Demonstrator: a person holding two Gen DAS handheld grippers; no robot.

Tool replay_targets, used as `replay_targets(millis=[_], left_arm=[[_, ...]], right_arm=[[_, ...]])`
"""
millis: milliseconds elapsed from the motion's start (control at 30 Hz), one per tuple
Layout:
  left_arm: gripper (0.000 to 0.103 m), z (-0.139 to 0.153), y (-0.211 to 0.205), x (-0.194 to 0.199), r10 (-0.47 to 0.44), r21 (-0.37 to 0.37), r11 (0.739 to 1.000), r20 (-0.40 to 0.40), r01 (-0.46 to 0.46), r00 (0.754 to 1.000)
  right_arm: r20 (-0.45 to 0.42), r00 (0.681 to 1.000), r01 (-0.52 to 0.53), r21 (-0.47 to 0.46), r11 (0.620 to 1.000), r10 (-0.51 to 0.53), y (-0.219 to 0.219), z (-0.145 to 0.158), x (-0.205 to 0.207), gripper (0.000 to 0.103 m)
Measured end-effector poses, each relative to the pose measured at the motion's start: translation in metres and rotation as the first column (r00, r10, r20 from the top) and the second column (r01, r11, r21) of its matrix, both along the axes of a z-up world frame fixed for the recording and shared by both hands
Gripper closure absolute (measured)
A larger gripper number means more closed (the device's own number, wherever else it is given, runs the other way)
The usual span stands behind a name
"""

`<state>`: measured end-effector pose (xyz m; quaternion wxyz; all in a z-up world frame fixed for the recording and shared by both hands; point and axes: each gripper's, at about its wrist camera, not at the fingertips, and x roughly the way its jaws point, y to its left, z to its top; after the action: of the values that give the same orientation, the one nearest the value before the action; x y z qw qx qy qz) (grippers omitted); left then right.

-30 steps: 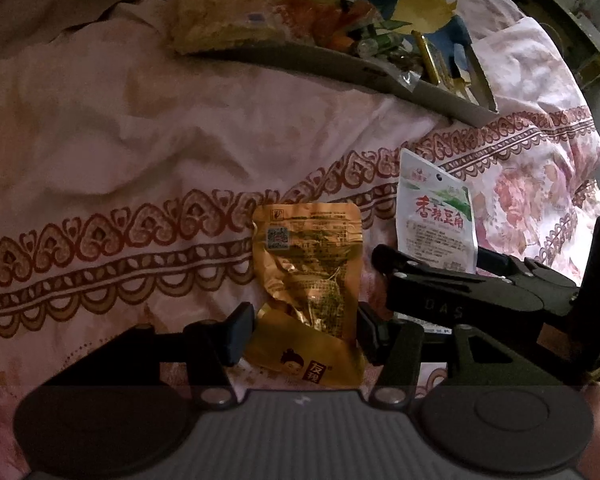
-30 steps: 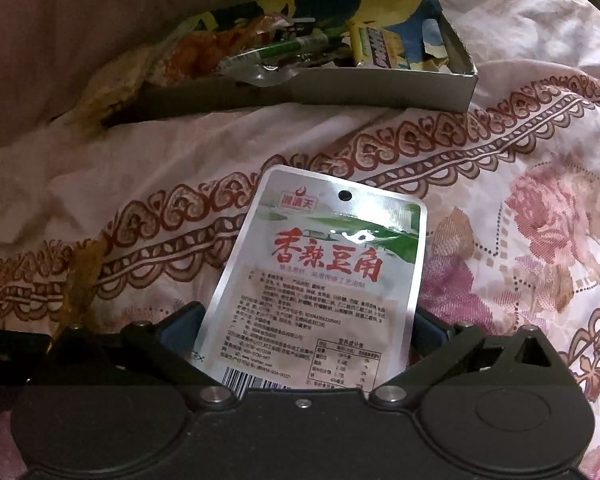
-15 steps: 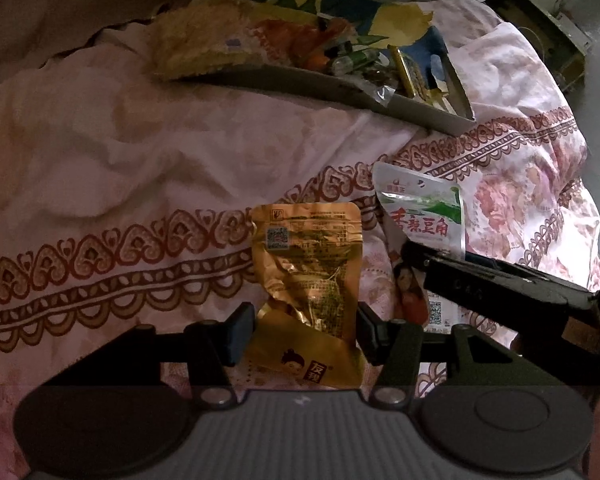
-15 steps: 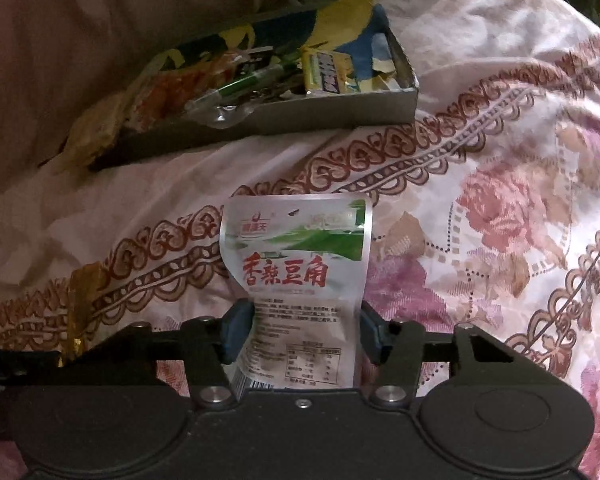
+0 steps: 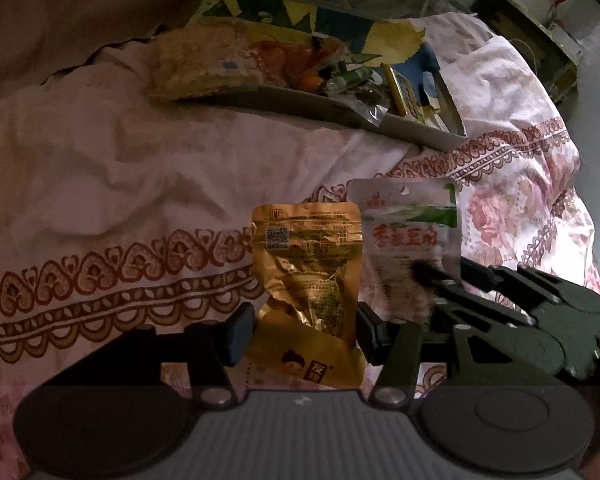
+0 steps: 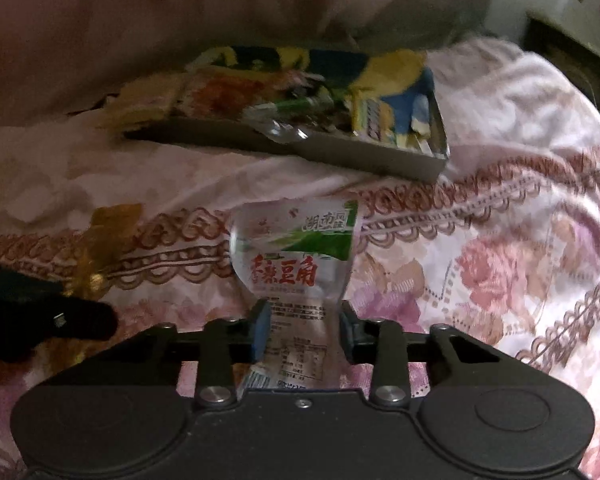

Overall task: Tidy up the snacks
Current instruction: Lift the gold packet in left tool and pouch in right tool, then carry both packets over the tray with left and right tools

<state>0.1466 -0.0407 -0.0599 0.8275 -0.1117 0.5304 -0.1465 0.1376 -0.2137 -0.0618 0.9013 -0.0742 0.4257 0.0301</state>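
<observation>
Down at six o'clock in the left wrist view, the left gripper (image 5: 300, 330) is clamped on the lower part of the gold snack pouch (image 5: 306, 268), same as a second ago, no change there. The pouch stands up from the jaws toward twelve, crinkly foil with a QR code near the top and a little cartoon face at the bottom. What's new sits at three o'clock: the silver-and-green pouch (image 5: 410, 232) lay flat on the floral bedspread (image 5: 120, 176) a second ago, and now it's lifted and standing next to the gold one, with the right gripper's dark body low at four o'clock. The snack tray (image 5: 400, 128) is up at one o'clock, well apart from both pouches, already stuffed with packets.

Over in the right wrist view, the big change is obvious. The right gripper (image 6: 303, 332) was wide open around the pouch a second ago, and now the jaws are closing in, with the silver-and-green pouch (image 6: 296, 256) between them and visibly pinched at the waist, so it looks like a real grip. The pouch is shiny, with red lettering and a green band, and bows outward above the pads. The tray (image 6: 340, 160) sits at twelve o'clock.

My read: both snacks are in hand, so the carry over to the tray is what's left.
</observation>
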Motion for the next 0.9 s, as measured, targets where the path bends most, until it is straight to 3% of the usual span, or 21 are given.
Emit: replay_targets(millis=[67,200,367,533,600,667,900], left_arm=[[0.045,0.000,0.002,0.001,0.007,-0.002,1.000,0.000,-0.007,1.000],[0.045,0.000,0.004,0.002,0.021,-0.009,1.000,-0.006,-0.021,1.000],[0.045,0.000,0.006,0.003,0.035,-0.011,0.999,-0.006,-0.035,0.999],[0.045,0.001,0.005,0.002,0.033,0.004,0.999,0.011,-0.033,0.999],[0.045,0.001,0.003,0.002,0.025,0.018,1.000,0.026,-0.025,0.999],[0.045,0.001,0.002,0.003,0.021,0.022,1.000,0.032,-0.022,0.999],[0.045,0.009,0.004,0.001,0.022,-0.028,0.999,0.072,-0.020,0.997]], right_arm=[[0.023,0.999,-0.029,-0.014,0.999,0.029,0.005,0.007,-0.007,0.087],[0.035,0.996,-0.084,0.020,0.996,0.084,0.012,0.013,-0.016,0.087],[-0.004,0.991,-0.135,0.144,0.980,0.137,0.015,0.014,-0.013,0.087],[-0.041,0.992,-0.118,0.074,0.990,0.121,0.022,-0.010,0.004,0.085],[-0.048,0.994,-0.090,0.097,0.991,0.095,0.019,-0.014,0.011,0.098],[-0.040,0.996,-0.081,0.105,0.991,0.085,0.018,-0.012,0.010,0.099],[0.104,0.986,-0.135,0.037,0.990,0.130,0.033,0.014,-0.010,0.099]])
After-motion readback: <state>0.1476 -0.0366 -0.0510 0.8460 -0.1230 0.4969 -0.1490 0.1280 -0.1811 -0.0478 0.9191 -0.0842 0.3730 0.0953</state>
